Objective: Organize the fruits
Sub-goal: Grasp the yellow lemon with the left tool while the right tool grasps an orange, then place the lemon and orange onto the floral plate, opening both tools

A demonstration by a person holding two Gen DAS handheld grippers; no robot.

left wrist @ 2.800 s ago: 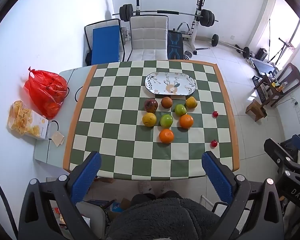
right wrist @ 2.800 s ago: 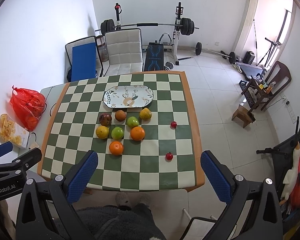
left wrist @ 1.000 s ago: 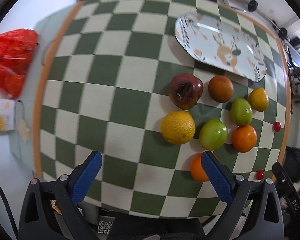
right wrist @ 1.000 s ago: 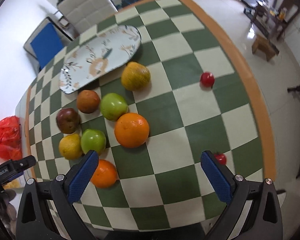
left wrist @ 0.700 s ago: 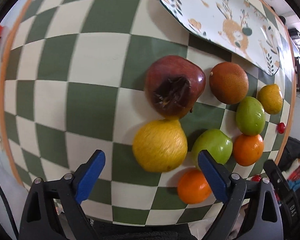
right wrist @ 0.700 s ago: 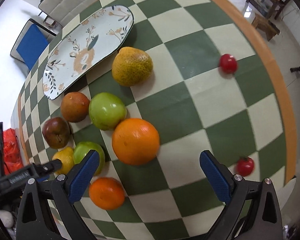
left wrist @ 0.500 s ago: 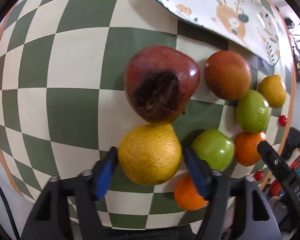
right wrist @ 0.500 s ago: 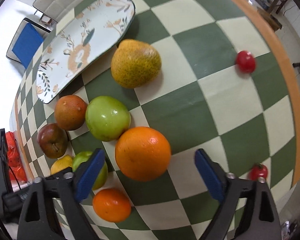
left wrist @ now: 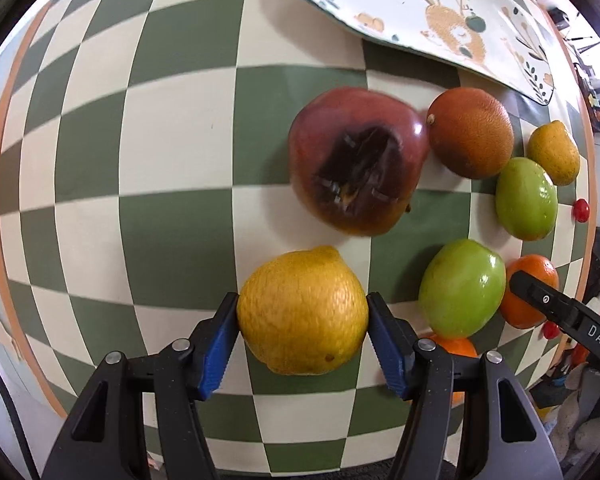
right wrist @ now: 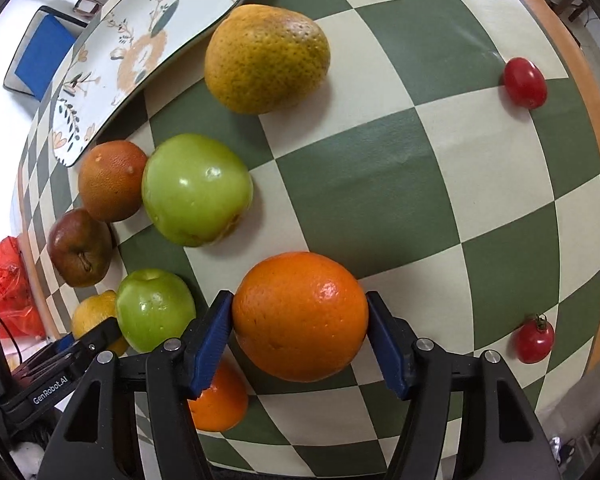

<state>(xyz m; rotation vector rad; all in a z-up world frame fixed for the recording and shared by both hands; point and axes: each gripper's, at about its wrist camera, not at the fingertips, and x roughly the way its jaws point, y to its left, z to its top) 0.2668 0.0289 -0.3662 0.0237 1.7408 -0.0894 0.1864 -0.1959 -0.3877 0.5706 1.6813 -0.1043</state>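
Blue-padded left tongs (left wrist: pixel 302 322) are clamped on the round yellow lemon-looking citrus (left wrist: pixel 302 311), pads touching both its sides, and the right tongs (right wrist: pixel 299 320) are doing the same to the big bright orange (right wrist: pixel 299 316). Both fruits look like they're sitting on the green-and-cream checkered counter (right wrist: pixel 380 184), though I can't tell if either has lifted a hair. So progress-wise, I'd say basically nothing is sorted yet: the oval white plate with the floral deer print (left wrist: pixel 420 8) at the far side has no fruit on it. Waiting on the counter are the dark red bruised apple (left wrist: pixel 356 160), the brownish-orange round citrus (left wrist: pixel 471 133), two green apples (right wrist: pixel 196 190), a speckled yellow-green orange (right wrist: pixel 266 58), a smaller orange (right wrist: pixel 220 400) tucked under the right tongs, and two cherry tomatoes (right wrist: pixel 525 83) off near the counter's edge. My guess is the plate is the destination, so these would be the first two fruits to go.
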